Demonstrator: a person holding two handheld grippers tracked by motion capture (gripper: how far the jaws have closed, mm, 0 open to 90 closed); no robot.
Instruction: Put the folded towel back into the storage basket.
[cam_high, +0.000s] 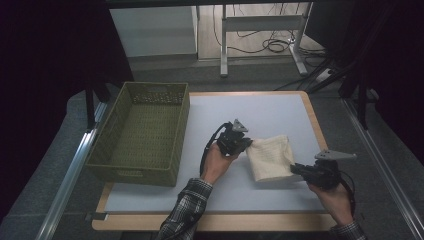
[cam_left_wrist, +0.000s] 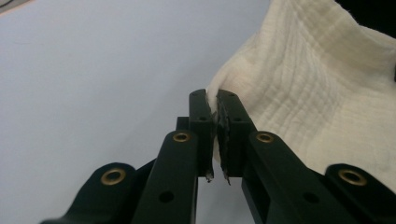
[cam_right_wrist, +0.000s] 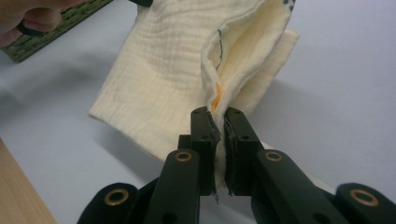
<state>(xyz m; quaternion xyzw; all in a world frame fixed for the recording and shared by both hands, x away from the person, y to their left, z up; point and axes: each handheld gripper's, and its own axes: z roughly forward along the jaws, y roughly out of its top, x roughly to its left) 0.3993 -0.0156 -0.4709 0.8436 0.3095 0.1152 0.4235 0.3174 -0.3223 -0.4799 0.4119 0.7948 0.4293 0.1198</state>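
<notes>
Both grippers, left (cam_high: 246, 141) and right (cam_high: 296, 169), pinched my cloth's (cam_high: 271, 157) corners mid-table; probably next came lifting toward the basket (cam_high: 142, 131).

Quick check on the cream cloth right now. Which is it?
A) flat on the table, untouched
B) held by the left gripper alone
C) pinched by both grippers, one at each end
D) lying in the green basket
C: the left gripper and the right gripper each have their jaws shut on an edge of the cream cloth, which is beside the green basket, not in it.
</notes>
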